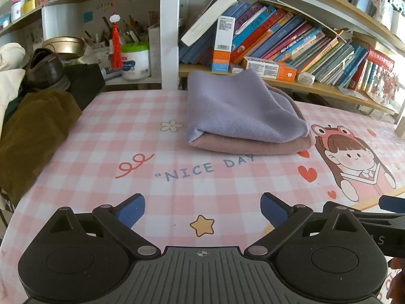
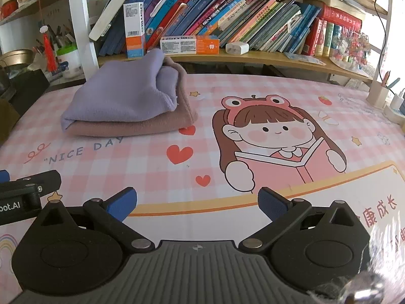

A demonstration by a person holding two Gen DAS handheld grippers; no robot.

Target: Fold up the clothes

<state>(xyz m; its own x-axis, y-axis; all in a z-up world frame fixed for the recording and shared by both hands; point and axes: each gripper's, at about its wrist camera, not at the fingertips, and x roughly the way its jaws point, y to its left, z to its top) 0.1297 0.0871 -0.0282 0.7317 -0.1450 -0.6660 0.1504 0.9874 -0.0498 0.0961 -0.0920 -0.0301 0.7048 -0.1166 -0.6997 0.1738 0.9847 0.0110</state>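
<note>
Partly hidden: mauve cloth [image 1: 253, 147] under lilac cloth [image 1: 240, 106], "NICE DAY" text [image 1: 202, 168] clipped.

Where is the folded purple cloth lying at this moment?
The folded purple cloth lies on top of a folded pink cloth at the far side of the table, just behind the "NICE DAY" print and below the bookshelf.

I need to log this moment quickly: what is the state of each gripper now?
Left gripper: open, holding nothing, fingers above the table mat.
Right gripper: open, holding nothing, apart from the folded cloths.
</note>
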